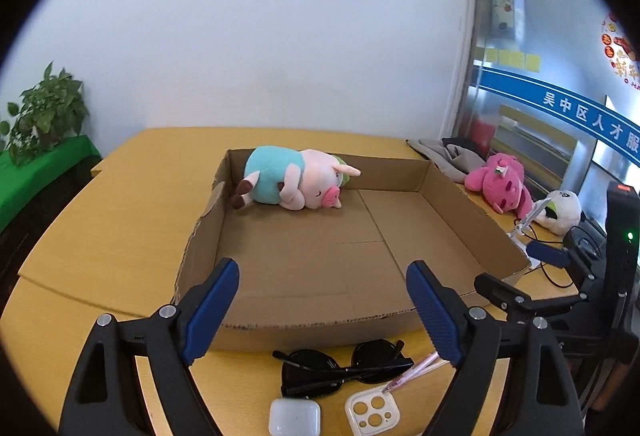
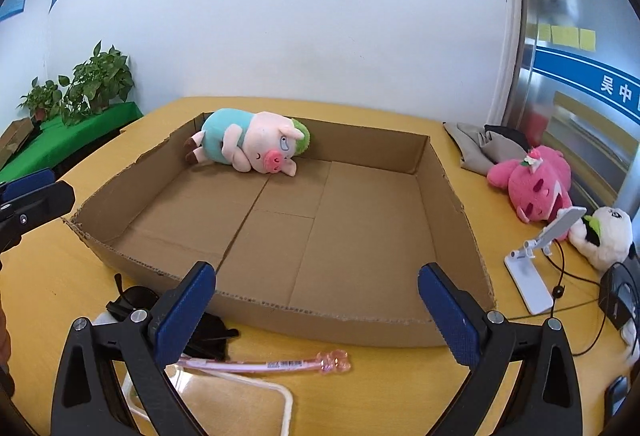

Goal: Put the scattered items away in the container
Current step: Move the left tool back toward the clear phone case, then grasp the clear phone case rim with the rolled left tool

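A shallow cardboard box (image 1: 460,204) (image 2: 452,196) sits on the yellow table, with a pig plush (image 1: 296,180) (image 2: 248,144) lying in its far left corner. In front of the box lie black sunglasses (image 1: 344,368) (image 2: 132,300), a pink pen (image 2: 264,364) (image 1: 408,372), a clear phone case (image 1: 372,416) (image 2: 240,404) and a white earbud case (image 1: 295,418). My left gripper (image 1: 324,304) is open and empty above these items. My right gripper (image 2: 316,312) is open and empty over the box's near wall.
To the right of the box lie a pink plush (image 1: 502,184) (image 2: 536,184), a white plush (image 1: 560,212) (image 2: 608,236), a grey cloth (image 2: 480,144), a white phone stand (image 2: 536,264) and black cables (image 2: 580,300). Potted plants (image 2: 96,84) stand at the left.
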